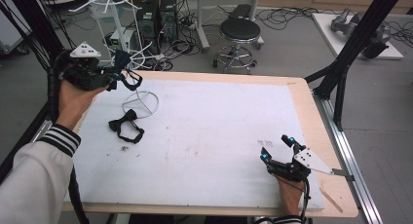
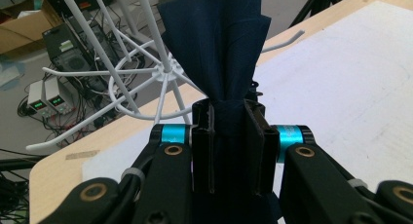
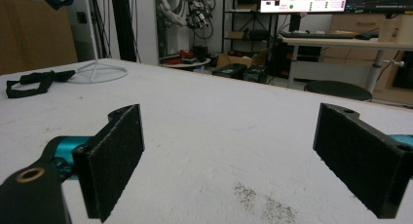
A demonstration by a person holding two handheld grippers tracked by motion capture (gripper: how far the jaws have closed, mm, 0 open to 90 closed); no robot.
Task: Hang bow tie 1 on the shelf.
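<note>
My left gripper (image 1: 114, 78) is raised over the table's far left corner and shut on a dark navy bow tie (image 1: 124, 68). In the left gripper view the tie's fabric (image 2: 214, 44) fans up out of the closed jaws of that gripper (image 2: 229, 131), right beside the white wire rack (image 2: 160, 73). The rack's ring base (image 1: 141, 103) stands on the white mat. A second, black bow tie (image 1: 125, 125) lies flat on the mat in front of the base, also seen in the right gripper view (image 3: 34, 82). My right gripper (image 1: 276, 148) rests open at the front right, nothing between its pads (image 3: 234, 156).
The white mat (image 1: 209, 131) covers most of the wooden table. A black stool (image 1: 239, 31), computer towers (image 1: 156, 19) and cables sit on the floor behind. A black frame post (image 1: 350, 48) rises at the right edge.
</note>
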